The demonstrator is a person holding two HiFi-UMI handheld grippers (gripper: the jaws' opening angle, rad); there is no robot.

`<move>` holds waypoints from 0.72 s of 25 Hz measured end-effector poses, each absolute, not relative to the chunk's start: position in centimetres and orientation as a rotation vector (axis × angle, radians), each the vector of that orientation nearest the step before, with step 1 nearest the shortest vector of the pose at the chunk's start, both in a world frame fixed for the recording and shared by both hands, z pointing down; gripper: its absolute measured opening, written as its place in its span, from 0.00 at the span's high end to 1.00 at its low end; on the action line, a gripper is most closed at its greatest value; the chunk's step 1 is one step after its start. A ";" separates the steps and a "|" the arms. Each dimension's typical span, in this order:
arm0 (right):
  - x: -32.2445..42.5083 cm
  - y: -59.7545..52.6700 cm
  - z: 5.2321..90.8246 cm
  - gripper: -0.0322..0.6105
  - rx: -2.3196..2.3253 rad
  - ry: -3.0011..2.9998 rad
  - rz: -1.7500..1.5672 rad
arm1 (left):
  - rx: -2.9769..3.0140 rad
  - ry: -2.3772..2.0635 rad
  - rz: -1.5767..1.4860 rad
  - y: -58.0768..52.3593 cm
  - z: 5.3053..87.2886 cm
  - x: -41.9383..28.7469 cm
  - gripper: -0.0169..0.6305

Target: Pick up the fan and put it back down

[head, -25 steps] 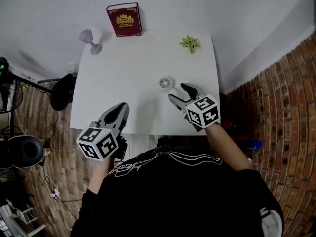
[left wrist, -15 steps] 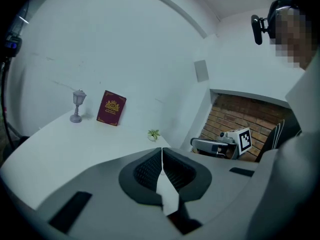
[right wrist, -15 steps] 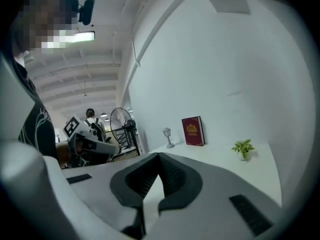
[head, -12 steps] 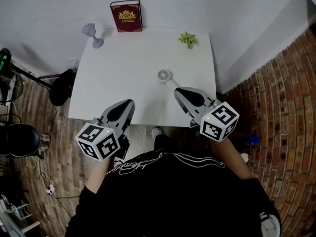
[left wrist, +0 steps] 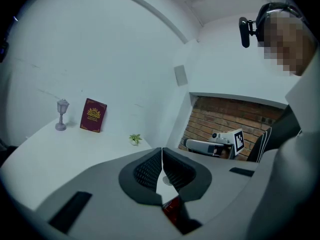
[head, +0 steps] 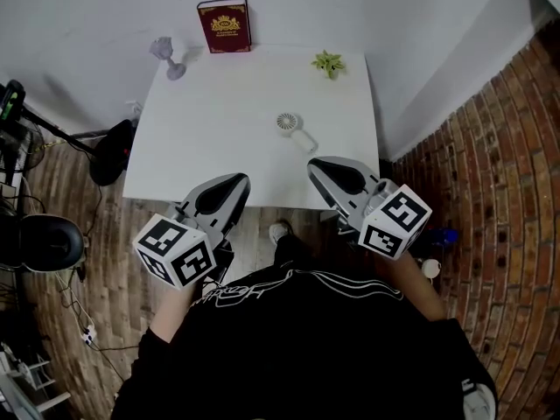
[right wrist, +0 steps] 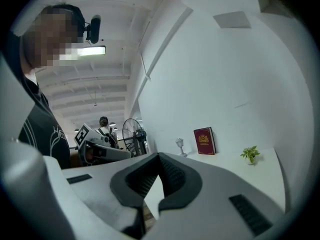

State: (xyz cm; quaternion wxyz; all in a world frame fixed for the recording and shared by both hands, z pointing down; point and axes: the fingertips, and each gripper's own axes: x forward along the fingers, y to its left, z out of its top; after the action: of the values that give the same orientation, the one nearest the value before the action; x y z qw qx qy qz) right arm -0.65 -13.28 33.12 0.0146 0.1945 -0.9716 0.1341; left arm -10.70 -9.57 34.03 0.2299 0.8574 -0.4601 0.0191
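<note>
Hand-held gripper (right wrist: 159, 154) jaws together, red book (right wrist: 204, 141) upright

White table (head: 219, 147). Small white fan (head: 290, 123) lay flat, right of centre. Red book (head: 224, 26) stood upright at far edge. Grey lantern figurine (head: 168, 58) stood at far left corner, little green plant (head: 328, 62) near far right corner.

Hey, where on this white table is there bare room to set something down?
The left half of the table is bare, from the lamp down to the near edge. The back middle, between book and plant, is free too. Busiest: right of centre, around the fan.
</note>
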 end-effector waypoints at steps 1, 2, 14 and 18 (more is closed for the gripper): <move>-0.5 -13.0 33.0 0.95 0.609 -3.026 0.410 | 2.364 -1.266 0.048 -9.3 33.8 -10.6 0.92; -0.4 -12.7 32.9 0.95 0.611 -3.027 0.404 | 2.369 -1.267 0.042 -9.1 33.6 -10.5 0.92; -0.6 -10.4 32.0 0.95 0.637 -3.042 0.310 | 2.407 -1.300 0.030 -6.5 32.6 -10.8 0.92; -0.6 -9.8 31.5 0.95 0.647 -3.061 0.306 | 2.418 -1.304 0.033 -5.9 32.4 -10.9 0.92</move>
State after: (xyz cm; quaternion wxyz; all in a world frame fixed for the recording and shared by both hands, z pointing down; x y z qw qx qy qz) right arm -0.57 -9.85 31.51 -0.0010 0.2059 -0.9737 0.0974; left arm -10.89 -5.87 32.44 0.1958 0.8631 -0.4655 0.0117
